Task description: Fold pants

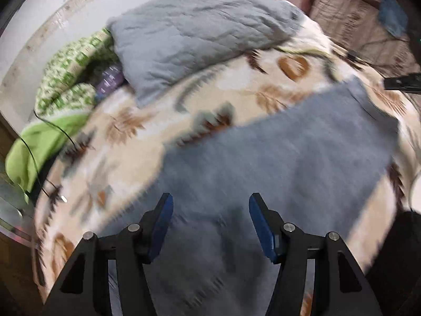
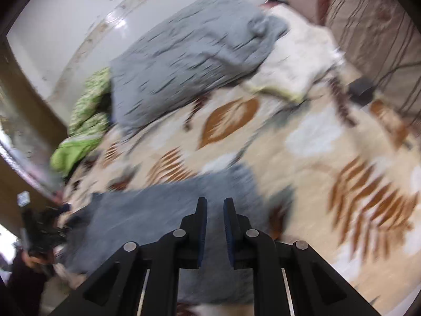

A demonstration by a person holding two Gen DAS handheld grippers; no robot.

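Both sets of jaws fill the bottom of their views. Left gripper (image 1: pixel 211 210) has its jaws standing well apart, nothing between the pads, over the pants (image 1: pixel 276 163). Right gripper (image 2: pixel 215 210) has its jaws nearly together with a narrow gap showing; no cloth is pinched there, so it reads as closed on nothing.

Just beyond them the grey pants lie flat on the leaf-patterned blanket (image 1: pixel 126 131) of the bed, a roughly rectangular slab with no leg trailing loose, so at least one fold looks done. In the right view the left gripper shows small at the pants' far-left edge. Both frames are blurred.

My reading: a fold has been laid and let go, and the hands are between grips. Next move calls for picking an end of the slab, with the right jaws opening first, then carrying it over squarely without dragging the layer beneath.

Farther back sit a grey quilted pillow (image 1: pixel 189 31) and green bedding (image 1: pixel 65 79) by the wall.
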